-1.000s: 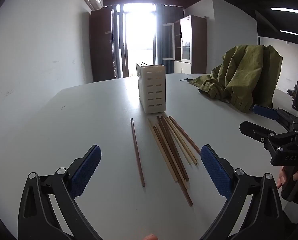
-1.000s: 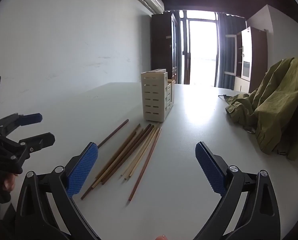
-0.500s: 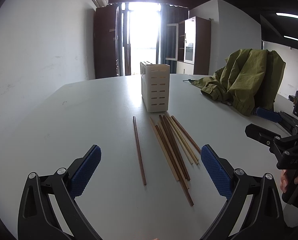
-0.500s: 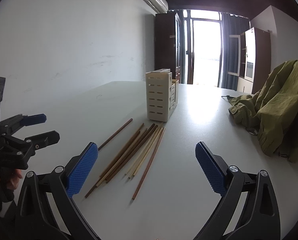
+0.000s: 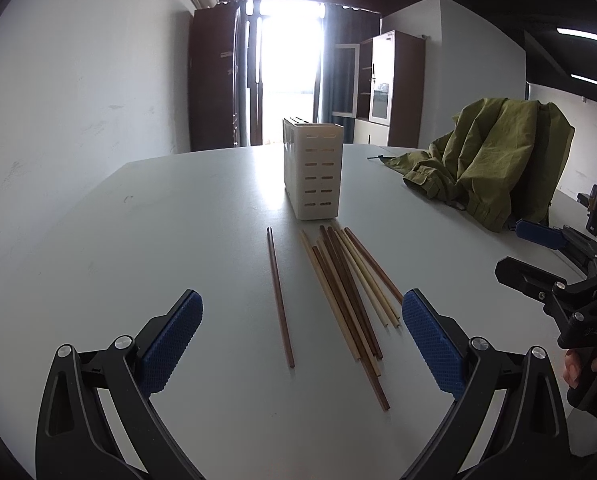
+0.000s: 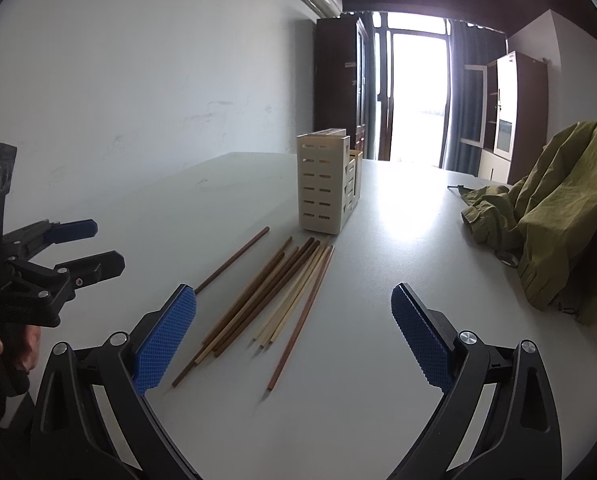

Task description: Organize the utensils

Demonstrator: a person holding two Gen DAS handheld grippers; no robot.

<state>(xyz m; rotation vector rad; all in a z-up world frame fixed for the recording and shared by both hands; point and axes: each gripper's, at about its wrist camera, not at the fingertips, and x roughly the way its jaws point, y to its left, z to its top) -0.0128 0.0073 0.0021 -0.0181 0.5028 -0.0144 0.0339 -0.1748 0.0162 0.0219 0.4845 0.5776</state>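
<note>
Several wooden chopsticks lie in a loose bundle on the white table, with one dark chopstick lying apart to their left. A cream slotted utensil holder stands upright just beyond them. My left gripper is open and empty, above the near ends of the chopsticks. My right gripper is open and empty, near the bundle in its own view, where the holder and the lone chopstick also show. Each gripper shows at the edge of the other's view.
An olive green jacket lies heaped at the table's right side, also in the right wrist view. A wall runs along the table's left edge. Dark cabinets and a bright doorway stand beyond the far end.
Both grippers have moved a little forward toward the chopsticks and holder, with the left view swinging slightly left. Both stay open; nothing on the table has moved.
</note>
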